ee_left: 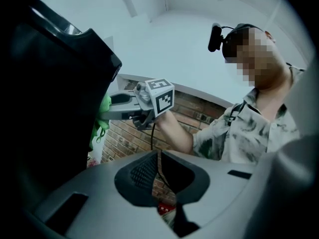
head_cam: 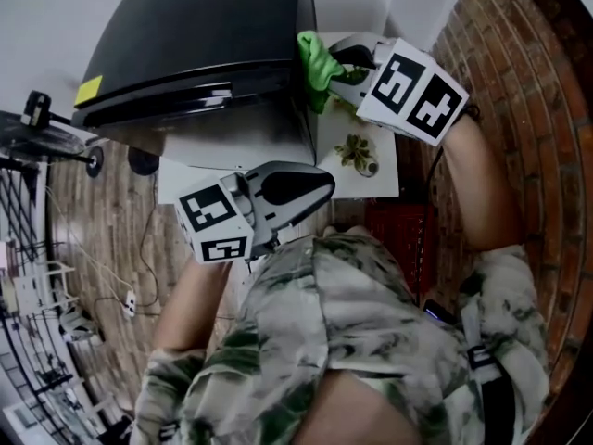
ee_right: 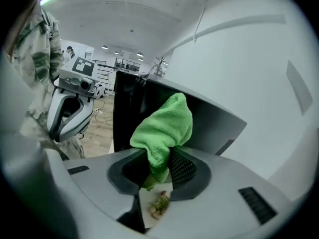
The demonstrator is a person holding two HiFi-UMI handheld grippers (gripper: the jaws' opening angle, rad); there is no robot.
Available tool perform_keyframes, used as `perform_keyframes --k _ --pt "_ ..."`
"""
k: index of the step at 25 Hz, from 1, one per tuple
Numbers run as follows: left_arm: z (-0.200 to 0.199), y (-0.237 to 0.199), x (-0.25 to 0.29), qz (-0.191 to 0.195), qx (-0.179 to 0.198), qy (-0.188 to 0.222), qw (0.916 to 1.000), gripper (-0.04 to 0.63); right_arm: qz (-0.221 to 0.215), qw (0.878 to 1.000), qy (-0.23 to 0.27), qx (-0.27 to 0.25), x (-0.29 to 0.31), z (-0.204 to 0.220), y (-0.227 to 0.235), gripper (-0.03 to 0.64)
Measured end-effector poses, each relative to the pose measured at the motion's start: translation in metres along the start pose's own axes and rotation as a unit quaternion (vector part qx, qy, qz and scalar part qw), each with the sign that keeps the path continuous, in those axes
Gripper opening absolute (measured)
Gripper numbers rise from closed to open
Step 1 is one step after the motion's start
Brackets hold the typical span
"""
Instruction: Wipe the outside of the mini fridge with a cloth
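Observation:
The black mini fridge (head_cam: pixel 199 58) stands on a white stand (head_cam: pixel 366 179), seen from above in the head view. My right gripper (head_cam: pixel 345 68) is shut on a bright green cloth (head_cam: pixel 320 68) that presses against the fridge's right side wall near its top. In the right gripper view the green cloth (ee_right: pixel 164 131) bunches out of the gripper (ee_right: pixel 158 168) against the dark fridge (ee_right: pixel 149 108). My left gripper (head_cam: pixel 306 185) hangs in front of the fridge, shut with nothing in it. From the left gripper view (ee_left: pixel 160 172) the fridge (ee_left: pixel 47 113) fills the left side.
A small dried plant (head_cam: pixel 357 153) lies on the white stand beside the fridge. A brick wall (head_cam: pixel 519 72) runs along the right. Wood floor with cables (head_cam: pixel 111 267) lies to the left, beside a wire rack (head_cam: pixel 37 341).

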State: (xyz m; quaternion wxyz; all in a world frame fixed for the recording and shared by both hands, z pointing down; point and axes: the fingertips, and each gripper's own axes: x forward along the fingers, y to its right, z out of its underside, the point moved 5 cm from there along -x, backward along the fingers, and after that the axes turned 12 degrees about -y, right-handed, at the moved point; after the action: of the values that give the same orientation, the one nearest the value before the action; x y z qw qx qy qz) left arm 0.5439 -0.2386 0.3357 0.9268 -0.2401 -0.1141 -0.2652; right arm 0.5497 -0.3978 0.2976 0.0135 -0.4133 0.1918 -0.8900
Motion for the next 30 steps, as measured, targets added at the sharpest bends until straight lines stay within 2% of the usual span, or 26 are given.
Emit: perform_keyframes --k 9,12,19,27,30 --pt "0.01 -0.012 -0.002 -0.006 -0.016 -0.001 0.9999 0.029 -0.047 0.997 -0.034 0.046 0.08 0.054 -0.033 0.106" --pt "0.015 -0.014 -0.001 -0.009 -0.024 -0.002 0.9997 0.029 -0.073 0.993 -0.041 0.077 0.109 0.076 -0.047 0.106" --pt "0.022 -0.018 -0.001 -0.011 -0.036 -0.006 0.9993 0.029 -0.101 0.983 -0.078 0.132 0.18 0.132 -0.086 0.106" --pt "0.028 -0.024 -0.007 -0.016 -0.045 -0.007 0.9988 0.029 -0.111 0.977 -0.13 0.128 0.237 0.174 -0.119 0.106" --pt "0.029 -0.027 -0.01 -0.016 -0.045 -0.006 0.9988 0.029 -0.112 0.976 -0.134 0.132 0.242 0.18 -0.122 0.106"
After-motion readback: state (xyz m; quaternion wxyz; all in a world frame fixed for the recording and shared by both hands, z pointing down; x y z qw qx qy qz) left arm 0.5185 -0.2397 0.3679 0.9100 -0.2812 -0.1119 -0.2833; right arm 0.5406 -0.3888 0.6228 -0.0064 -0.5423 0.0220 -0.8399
